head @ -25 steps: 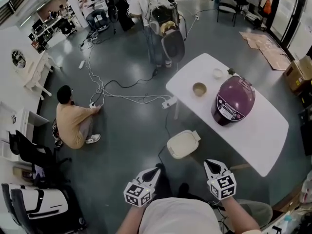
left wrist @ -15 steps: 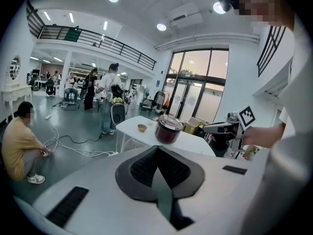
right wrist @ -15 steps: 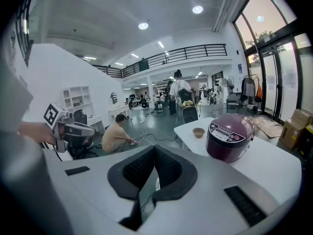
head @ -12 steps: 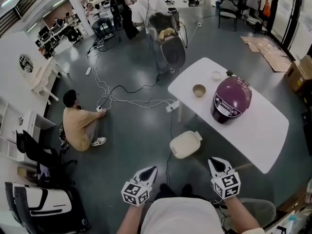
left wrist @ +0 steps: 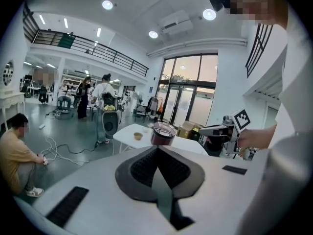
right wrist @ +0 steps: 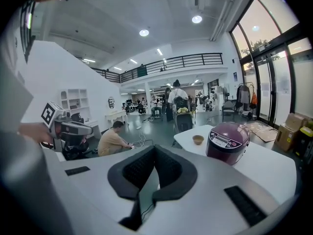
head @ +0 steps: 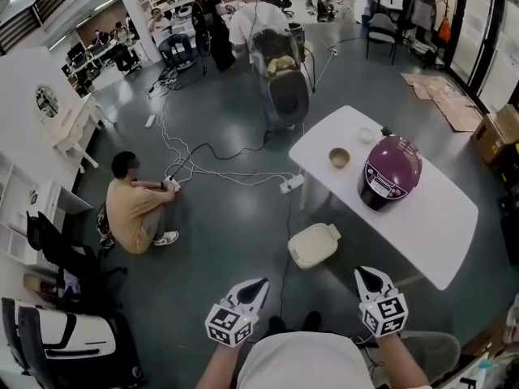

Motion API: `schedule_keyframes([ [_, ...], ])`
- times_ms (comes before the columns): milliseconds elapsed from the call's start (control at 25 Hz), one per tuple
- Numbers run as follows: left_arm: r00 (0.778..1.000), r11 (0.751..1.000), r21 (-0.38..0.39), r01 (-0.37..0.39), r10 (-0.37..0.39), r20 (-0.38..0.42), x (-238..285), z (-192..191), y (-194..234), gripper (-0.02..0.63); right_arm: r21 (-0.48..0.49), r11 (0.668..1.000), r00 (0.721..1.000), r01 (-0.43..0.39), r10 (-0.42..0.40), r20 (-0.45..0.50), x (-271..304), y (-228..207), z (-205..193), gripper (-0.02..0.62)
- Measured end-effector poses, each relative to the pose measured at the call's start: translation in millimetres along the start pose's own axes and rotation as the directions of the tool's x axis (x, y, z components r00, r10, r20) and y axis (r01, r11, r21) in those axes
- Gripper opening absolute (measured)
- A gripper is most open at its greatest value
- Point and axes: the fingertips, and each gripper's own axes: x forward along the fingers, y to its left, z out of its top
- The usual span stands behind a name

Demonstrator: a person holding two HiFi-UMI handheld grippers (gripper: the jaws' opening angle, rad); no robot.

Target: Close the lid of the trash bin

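Nearest to us, both grippers are held low in front of our body. The left gripper [head: 256, 285] is clenched, its black pads meeting at the tip with nothing between them. The right gripper [head: 366, 274] is clenched the same way and is also empty. Just beyond them, and roughly between them from left to right, the cream trash bin [head: 314, 245] stands on the grey floor [head: 227, 225], apart from both grippers and just beside the left edge of the white bench [head: 422, 225]. We look down on its pale top, and from here we cannot tell whether the lid sits fully down. On the bench, further out, a purple rice cooker [head: 392, 171] stands upright with its control panel facing us. A small tan bowl [head: 339, 157] sits to its left, near the far end. To the left of the bench, a seated person [head: 134, 209] in a yellow top sits on the floor with a hand at a tangle of white and black cables [head: 212, 168] that trails towards the bench. Farther still, a standing person [head: 258, 21] faces away from us.
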Motion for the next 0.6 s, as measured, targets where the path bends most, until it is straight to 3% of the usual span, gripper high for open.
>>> schedule_keyframes([
  [600,1.000,1.000,-0.006,0.000,0.000,0.025,-30.8,9.7,49.6,0.017,-0.020,0.999,0.998,0.025,-0.024,0.058,20.9,38.6,31.9,0.012],
])
